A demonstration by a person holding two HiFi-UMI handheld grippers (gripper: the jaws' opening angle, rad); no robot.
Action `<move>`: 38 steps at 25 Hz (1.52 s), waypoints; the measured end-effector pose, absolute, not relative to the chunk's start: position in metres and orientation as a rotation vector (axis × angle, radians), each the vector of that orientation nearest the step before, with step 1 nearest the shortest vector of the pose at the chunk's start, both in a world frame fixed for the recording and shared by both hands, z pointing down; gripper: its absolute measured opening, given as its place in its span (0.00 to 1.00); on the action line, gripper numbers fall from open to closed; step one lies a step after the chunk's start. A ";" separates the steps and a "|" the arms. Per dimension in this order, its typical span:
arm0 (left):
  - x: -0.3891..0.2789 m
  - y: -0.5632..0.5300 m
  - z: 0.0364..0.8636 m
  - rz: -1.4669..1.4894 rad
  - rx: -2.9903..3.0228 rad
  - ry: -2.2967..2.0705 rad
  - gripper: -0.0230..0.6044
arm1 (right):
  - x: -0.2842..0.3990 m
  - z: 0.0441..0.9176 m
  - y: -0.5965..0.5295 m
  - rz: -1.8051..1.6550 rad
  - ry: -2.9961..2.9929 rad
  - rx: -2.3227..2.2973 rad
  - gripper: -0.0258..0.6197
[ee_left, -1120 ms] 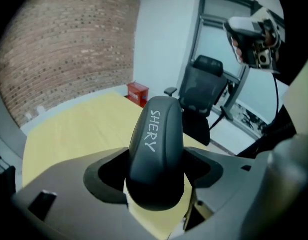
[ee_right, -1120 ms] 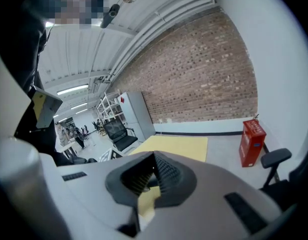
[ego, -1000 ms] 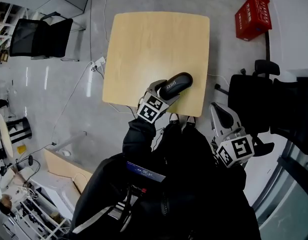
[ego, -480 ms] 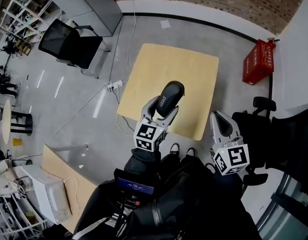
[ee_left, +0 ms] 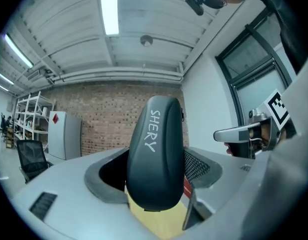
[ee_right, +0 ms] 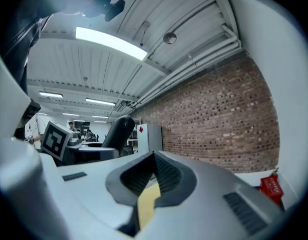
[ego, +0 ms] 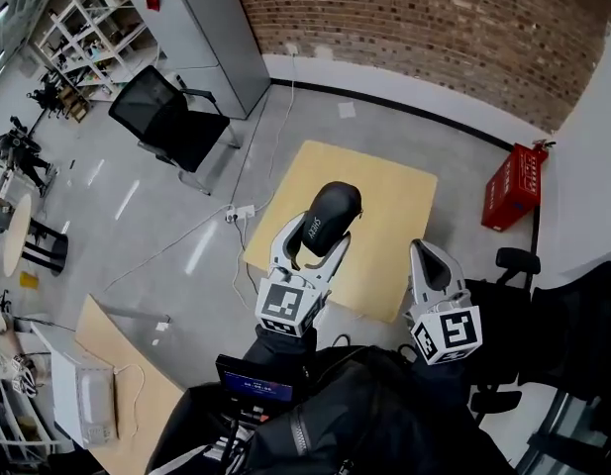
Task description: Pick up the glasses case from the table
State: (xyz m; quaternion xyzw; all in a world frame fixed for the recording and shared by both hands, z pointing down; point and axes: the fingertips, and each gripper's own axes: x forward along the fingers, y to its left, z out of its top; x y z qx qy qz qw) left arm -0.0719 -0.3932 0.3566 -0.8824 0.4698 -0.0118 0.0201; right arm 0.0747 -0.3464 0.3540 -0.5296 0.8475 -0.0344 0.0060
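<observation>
At 6 o'clock we hold the left gripper clamped on the black glasses case, which is marked SHERY and held up off the wooden table. At 4 o'clock, our right gripper seems pinched together on nothing, with only a sliver of gap. Beyond, a black chair stands at 10 o'clock, a red crate at 3 and a brick wall at 12.

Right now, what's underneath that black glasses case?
The left hand-held gripper grips the glasses case in the air above the wooden table. The tabletop patch directly beneath it is covered.
</observation>
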 end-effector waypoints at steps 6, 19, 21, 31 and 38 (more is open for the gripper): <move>-0.075 -0.389 0.331 0.015 -2.684 1.477 0.56 | 0.072 0.332 -0.344 0.003 2.642 -1.633 0.05; -0.075 -0.387 0.316 0.019 -2.657 1.489 0.56 | 0.066 0.314 -0.340 0.080 2.619 -1.598 0.05; -0.075 -0.386 0.316 0.016 -2.658 1.492 0.56 | 0.064 0.314 -0.340 0.079 2.616 -1.594 0.05; -0.077 -0.387 0.319 -0.003 -2.659 1.508 0.56 | 0.062 0.315 -0.343 0.072 2.619 -1.589 0.05; -0.077 -0.390 0.326 -0.010 -2.669 1.509 0.56 | 0.062 0.321 -0.345 0.079 2.629 -1.598 0.05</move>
